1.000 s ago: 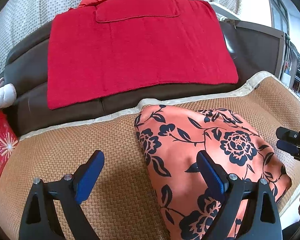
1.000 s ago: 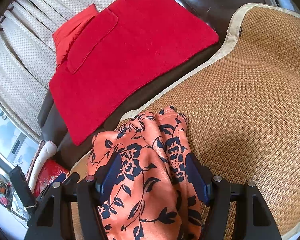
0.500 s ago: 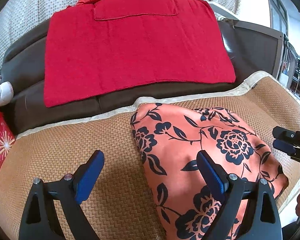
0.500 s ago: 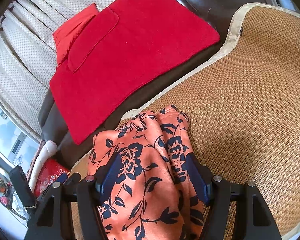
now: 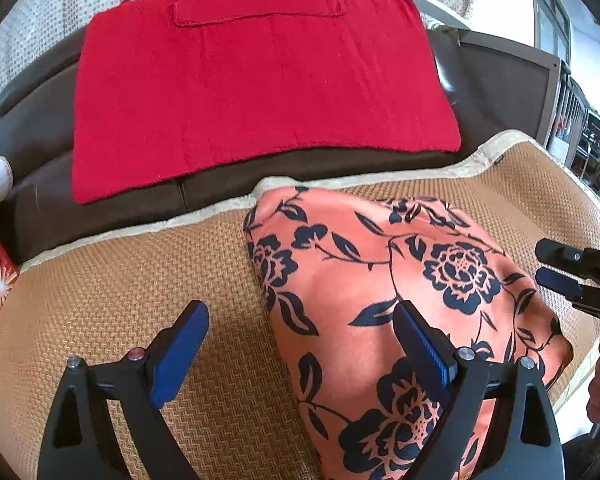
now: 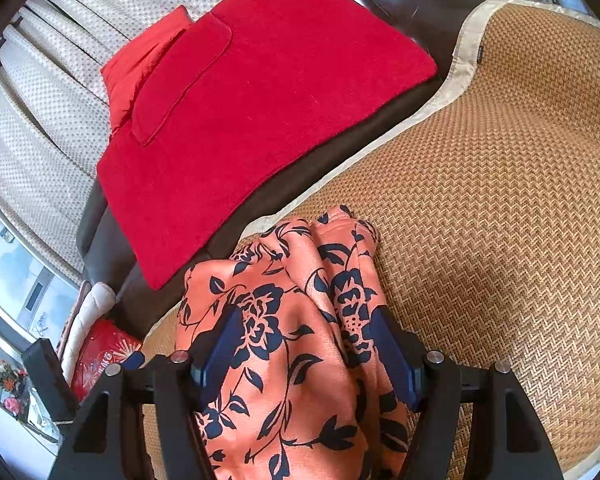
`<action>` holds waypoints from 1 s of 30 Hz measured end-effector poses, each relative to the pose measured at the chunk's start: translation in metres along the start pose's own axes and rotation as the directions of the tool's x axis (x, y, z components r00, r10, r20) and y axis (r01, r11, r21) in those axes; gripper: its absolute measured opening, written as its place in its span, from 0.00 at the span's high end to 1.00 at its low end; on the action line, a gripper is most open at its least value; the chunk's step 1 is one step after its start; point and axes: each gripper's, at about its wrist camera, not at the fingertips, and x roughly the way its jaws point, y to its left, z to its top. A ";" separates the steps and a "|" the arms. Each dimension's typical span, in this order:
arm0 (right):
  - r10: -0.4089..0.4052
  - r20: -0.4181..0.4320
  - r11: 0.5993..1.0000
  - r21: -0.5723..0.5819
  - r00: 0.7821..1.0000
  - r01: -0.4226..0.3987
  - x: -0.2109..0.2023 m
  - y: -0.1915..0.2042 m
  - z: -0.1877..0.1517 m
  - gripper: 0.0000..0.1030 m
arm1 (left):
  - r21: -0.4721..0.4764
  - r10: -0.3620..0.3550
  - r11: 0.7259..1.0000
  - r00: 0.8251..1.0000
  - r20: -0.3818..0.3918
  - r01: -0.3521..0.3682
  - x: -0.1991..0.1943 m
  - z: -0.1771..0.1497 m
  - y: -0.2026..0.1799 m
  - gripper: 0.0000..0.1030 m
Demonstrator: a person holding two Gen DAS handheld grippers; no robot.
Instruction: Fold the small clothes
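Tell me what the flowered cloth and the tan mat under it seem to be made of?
Flowered cloth: probably a thin, smooth fabric with a slight sheen; it drapes in soft folds. Tan mat: looks like woven rattan or bamboo, given its zigzag weave, edged with pale fabric binding.

The woven mat point(image 5: 112, 280) lies bare left of the orange floral garment point(image 5: 380, 280) and wide open on its right. At the back, the brown sofa backrest point(image 5: 32, 148) with the red towel point(image 5: 260, 92) closes the way.

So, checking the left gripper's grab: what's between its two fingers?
In the left wrist view, the left gripper stands open over bare woven mat and the floral garment's left edge.
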 end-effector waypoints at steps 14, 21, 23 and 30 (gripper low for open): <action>0.005 -0.029 0.998 0.056 1.000 -0.004 0.003 -0.013 0.000 0.32 | -0.121 -0.242 0.967 0.954 -0.175 0.223 0.024 -0.011 0.011 0.09; 0.001 -0.034 0.993 0.119 0.999 0.003 0.005 -0.031 0.006 0.32 | -0.189 -0.280 0.950 0.943 -0.180 0.247 0.029 -0.015 0.021 0.09; 0.005 -0.041 0.992 0.125 0.999 0.000 0.007 -0.035 0.009 0.31 | -0.188 -0.284 0.950 0.943 -0.175 0.251 0.029 -0.016 0.019 0.09; 0.037 -0.158 0.993 0.113 0.987 -0.019 0.039 -0.031 0.006 0.30 | -0.136 -0.230 0.969 0.956 -0.184 0.207 0.036 -0.014 0.005 0.09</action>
